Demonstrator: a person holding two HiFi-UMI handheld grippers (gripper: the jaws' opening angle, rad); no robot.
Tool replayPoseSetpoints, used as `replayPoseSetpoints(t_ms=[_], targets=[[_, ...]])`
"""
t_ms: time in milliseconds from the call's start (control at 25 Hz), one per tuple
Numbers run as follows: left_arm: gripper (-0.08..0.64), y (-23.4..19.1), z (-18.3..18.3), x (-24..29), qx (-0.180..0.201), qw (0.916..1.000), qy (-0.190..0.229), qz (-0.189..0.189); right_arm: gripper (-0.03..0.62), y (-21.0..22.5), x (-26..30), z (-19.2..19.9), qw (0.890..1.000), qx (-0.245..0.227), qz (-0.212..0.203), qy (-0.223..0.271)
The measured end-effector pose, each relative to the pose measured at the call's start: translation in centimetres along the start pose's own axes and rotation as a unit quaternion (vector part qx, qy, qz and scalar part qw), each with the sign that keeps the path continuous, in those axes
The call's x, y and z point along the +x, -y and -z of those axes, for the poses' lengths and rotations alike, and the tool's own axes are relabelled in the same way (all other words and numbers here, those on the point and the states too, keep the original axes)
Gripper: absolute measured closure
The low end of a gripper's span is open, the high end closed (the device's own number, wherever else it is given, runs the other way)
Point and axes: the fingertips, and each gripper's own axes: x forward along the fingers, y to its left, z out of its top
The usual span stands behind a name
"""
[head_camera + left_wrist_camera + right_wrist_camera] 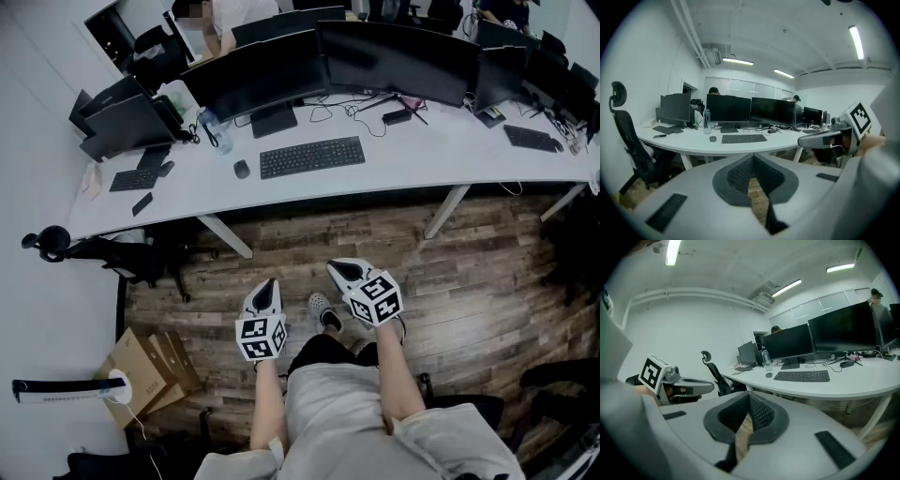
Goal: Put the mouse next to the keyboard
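A dark mouse (242, 169) lies on the long white desk (394, 173), just left of a black keyboard (311, 156). The same mouse (712, 138) and keyboard (744, 138) show far ahead in the left gripper view, and the mouse (768, 375) and keyboard (802, 376) again in the right gripper view. Both grippers hang over the wooden floor, well short of the desk. My left gripper (267, 286) is shut and holds nothing. My right gripper (343, 270) is shut and empty too. Each gripper sees the other at its side.
Curved monitors (323, 61) stand behind the keyboard, with a water bottle (212, 129) to the mouse's left. A second keyboard (133, 180) and a phone (142, 203) lie further left. An office chair (103, 248) and cardboard boxes (150, 366) stand at the left. A seated person (211, 23) is behind the desk.
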Motion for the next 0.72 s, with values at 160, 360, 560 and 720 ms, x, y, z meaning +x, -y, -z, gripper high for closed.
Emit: replayPoseSetpoints(t_ms=[160, 360, 560, 720], targets=[[0.538, -0.3, -0.5, 0.5, -0.012, 0.9998, 0.010, -0.013, 0.586, 0.4, -0.4, -0.4, 1.000, -0.004, -0.004, 0.006], [0.538, 0.1, -1.0, 1.5, -0.017, 0.9996, 0.016, -0.014, 0.586, 0.8, -1.0, -0.5, 0.998, 0.034, -0.025, 0.037], [0.538, -0.3, -2.3, 2.1, -0.022, 0.9993, 0.021, -0.020, 0.586, 1.2, -1.0, -1.3, 0.998, 0.029, -0.012, 0.052], [0.537, -0.1, -3.2, 2.4, -0.032, 0.9990, 0.028, -0.015, 0.584, 2.0, -1.7, -1.9, 0.997, 0.028, -0.011, 0.073]])
